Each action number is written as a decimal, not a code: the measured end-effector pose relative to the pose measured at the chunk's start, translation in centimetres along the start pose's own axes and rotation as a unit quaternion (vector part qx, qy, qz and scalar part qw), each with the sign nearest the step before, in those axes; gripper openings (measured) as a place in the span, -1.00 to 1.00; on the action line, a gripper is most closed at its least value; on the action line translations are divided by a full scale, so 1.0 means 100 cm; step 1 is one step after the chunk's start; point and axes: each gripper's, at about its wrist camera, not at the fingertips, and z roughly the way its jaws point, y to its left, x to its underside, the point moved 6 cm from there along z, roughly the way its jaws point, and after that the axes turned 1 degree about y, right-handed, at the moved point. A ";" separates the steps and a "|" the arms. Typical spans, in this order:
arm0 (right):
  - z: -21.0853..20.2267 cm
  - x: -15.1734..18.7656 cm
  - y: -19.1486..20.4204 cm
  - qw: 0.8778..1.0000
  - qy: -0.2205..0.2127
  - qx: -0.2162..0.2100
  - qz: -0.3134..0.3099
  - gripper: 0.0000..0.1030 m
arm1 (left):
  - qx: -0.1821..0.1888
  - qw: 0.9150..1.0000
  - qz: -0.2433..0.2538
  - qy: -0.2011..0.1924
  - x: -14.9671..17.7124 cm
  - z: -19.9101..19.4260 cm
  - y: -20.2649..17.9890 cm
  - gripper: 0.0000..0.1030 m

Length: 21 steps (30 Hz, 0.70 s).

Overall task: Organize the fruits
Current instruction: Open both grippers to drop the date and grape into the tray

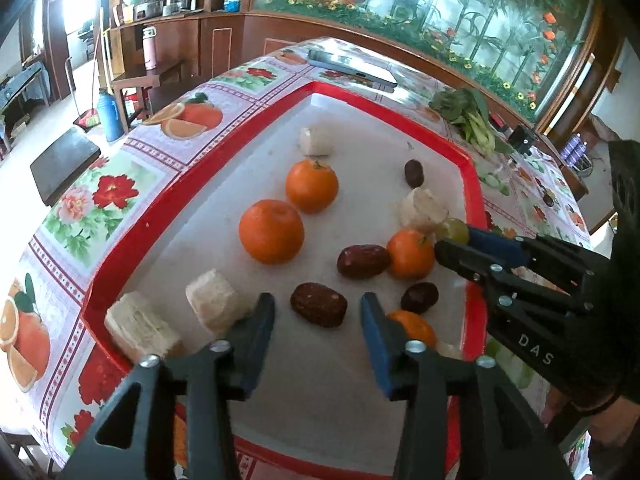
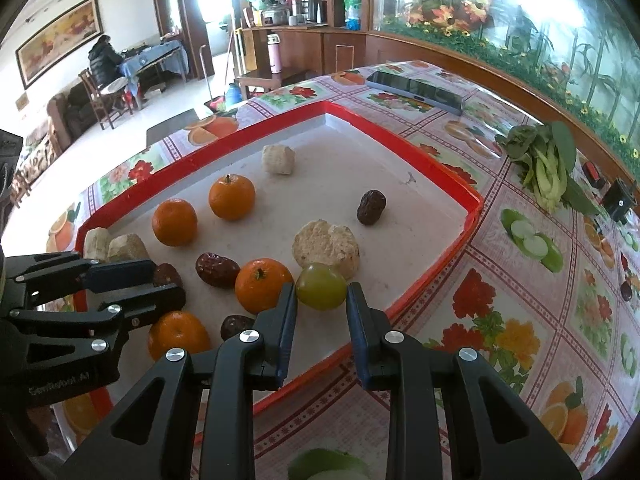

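A red-rimmed tray (image 1: 188, 176) (image 2: 440, 184) holds several oranges (image 1: 271, 231) (image 2: 262, 285), dark red dates (image 1: 319, 305) (image 2: 216, 270), pale crumbly blocks (image 1: 214, 299) (image 2: 326, 246) and a green grape (image 1: 453, 230) (image 2: 321, 286). My left gripper (image 1: 318, 318) is open, its fingers either side of a date near the tray's front. My right gripper (image 2: 321, 308) is open with the grape sitting between its fingertips on the tray; it also shows in the left wrist view (image 1: 454, 242).
The flowered tablecloth (image 2: 520, 280) carries a phone (image 2: 416, 90), leafy greens (image 2: 548, 168) and a small black box (image 2: 618, 200) beyond the tray. A green fruit (image 2: 328, 466) lies near the front edge. Chairs and shelves stand behind.
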 end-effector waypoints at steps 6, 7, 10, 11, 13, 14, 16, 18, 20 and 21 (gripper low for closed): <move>-0.004 0.003 0.007 0.999 0.006 0.007 -0.034 -0.52 | 0.006 1.000 -0.013 0.005 0.000 -0.002 0.004 0.04; -0.003 0.002 0.009 0.998 0.012 0.017 -0.053 -0.52 | 0.005 1.000 -0.013 0.006 0.001 -0.003 0.005 0.05; 0.003 -0.004 0.007 0.994 0.047 0.038 -0.089 -0.52 | 0.003 1.000 -0.012 0.005 0.001 -0.003 0.004 0.08; 0.005 -0.005 0.006 0.994 0.058 0.034 -0.088 -0.52 | 0.003 1.000 -0.012 0.005 0.001 -0.003 0.004 0.08; 0.008 -0.008 0.003 0.994 0.074 0.026 -0.082 -0.52 | 0.002 1.000 -0.013 0.005 0.001 -0.003 0.004 0.08; 0.009 -0.009 0.001 0.993 0.078 0.024 -0.079 -0.52 | 0.003 1.000 -0.014 0.005 0.000 -0.003 0.005 0.09; 0.009 -0.008 -0.001 0.994 0.076 0.024 -0.074 -0.52 | 0.003 1.000 -0.018 0.007 0.000 -0.004 0.005 0.12; 0.008 -0.007 -0.002 0.995 0.069 0.023 -0.063 -0.49 | 0.000 1.000 -0.023 0.005 0.001 -0.005 0.007 0.22; 0.006 -0.005 -0.001 0.997 0.056 0.025 -0.053 -0.42 | -0.006 0.999 -0.031 0.004 0.002 -0.006 0.011 0.31; 0.004 -0.005 0.000 0.997 0.052 0.027 -0.052 -0.37 | -0.005 0.999 -0.035 0.004 0.003 -0.006 0.012 0.31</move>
